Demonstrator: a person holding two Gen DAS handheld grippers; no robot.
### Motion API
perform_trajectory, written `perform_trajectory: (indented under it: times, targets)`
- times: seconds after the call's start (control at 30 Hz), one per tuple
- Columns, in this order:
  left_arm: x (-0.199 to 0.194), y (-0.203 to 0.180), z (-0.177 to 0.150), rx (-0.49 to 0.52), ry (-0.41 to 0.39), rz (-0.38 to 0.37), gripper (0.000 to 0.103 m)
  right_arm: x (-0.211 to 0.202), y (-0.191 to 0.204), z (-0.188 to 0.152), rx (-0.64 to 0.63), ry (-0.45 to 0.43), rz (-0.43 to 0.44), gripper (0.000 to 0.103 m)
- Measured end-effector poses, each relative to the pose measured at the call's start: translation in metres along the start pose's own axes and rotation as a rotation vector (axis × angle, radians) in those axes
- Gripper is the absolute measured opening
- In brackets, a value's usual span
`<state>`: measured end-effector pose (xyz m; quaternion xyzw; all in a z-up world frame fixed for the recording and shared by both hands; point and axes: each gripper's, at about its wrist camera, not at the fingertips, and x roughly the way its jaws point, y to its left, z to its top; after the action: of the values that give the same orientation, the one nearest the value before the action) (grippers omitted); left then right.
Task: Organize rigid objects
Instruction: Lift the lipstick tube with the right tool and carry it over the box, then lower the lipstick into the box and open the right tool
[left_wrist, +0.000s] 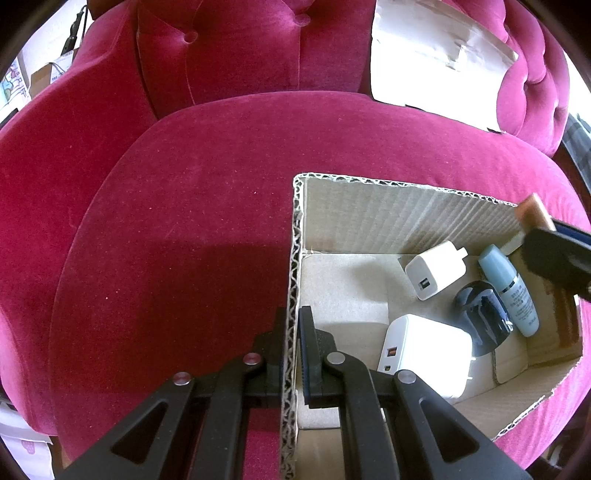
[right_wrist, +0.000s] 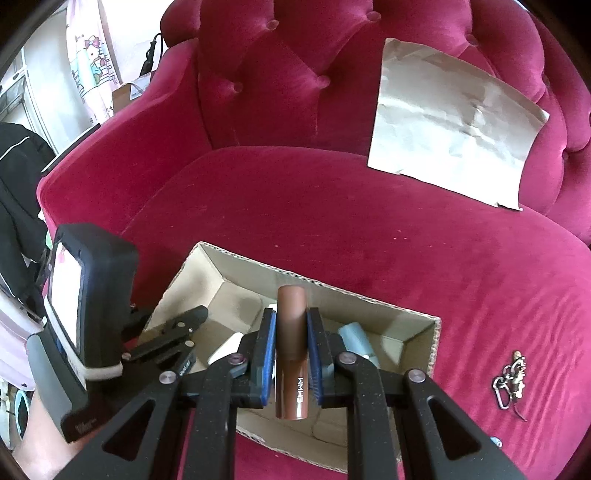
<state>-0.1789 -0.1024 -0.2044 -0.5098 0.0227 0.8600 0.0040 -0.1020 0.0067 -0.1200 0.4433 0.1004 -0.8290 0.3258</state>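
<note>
Right tool (right_wrist: 291, 354) clamped brown tube (right_wrist: 291, 343), tube upright between blue pads, poised above cardboard box (right_wrist: 413, 314) on red sofa seat (right_wrist: 369, 229). Left tool (left_wrist: 291, 332) pinched box's left wall. Inside box: two white chargers (left_wrist: 432, 275), blue bottle (left_wrist: 511, 291), dark round item (left_wrist: 480, 317). Keyring (right_wrist: 511, 380) lay on seat right of box.

Daylight, seemingly from the right; charger (left_wrist: 424, 350) blown out, gripper shadow on sofa (left_wrist: 184, 221), fisheye edges dark.
</note>
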Motion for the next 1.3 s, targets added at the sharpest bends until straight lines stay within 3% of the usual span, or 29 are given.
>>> perform_trajectory:
  times: [0.53,0.83,0.87,0.9,0.97,1.13,1.2,1.3]
  targets:
    - [0.0,-0.001,0.0,-0.002,-0.001,-0.002,0.005,0.033,0.019,0.0,0.013,0.04,0.029,0.016]
    - [0.0,-0.003,-0.001,-0.003,-0.001,-0.003,0.005,0.029,0.014,0.003,0.032,0.024,0.014,0.018]
    - [0.0,-0.003,-0.001,-0.002,-0.001,-0.002,0.005,0.028,0.013,0.003,0.034,0.02,0.008,0.028]
    - [0.0,-0.003,-0.001,-0.003,-0.001,-0.002,0.005,0.027,0.012,0.003,0.038,0.013,0.001,0.046]
    - [0.0,-0.004,-0.001,-0.003,-0.002,-0.002,0.005,0.023,0.01,0.005,0.041,-0.004,-0.019,0.064]
    - [-0.001,-0.004,-0.003,-0.005,-0.003,-0.003,0.005,0.021,0.006,0.006,0.036,-0.006,-0.074,0.08]
    - [-0.002,-0.005,-0.004,-0.004,-0.003,-0.002,0.005,0.023,0.003,0.004,0.03,-0.001,-0.1,0.092]
    - [-0.002,-0.006,-0.005,-0.005,-0.003,-0.002,0.005,0.022,-0.001,0.004,0.036,0.002,-0.104,0.098]
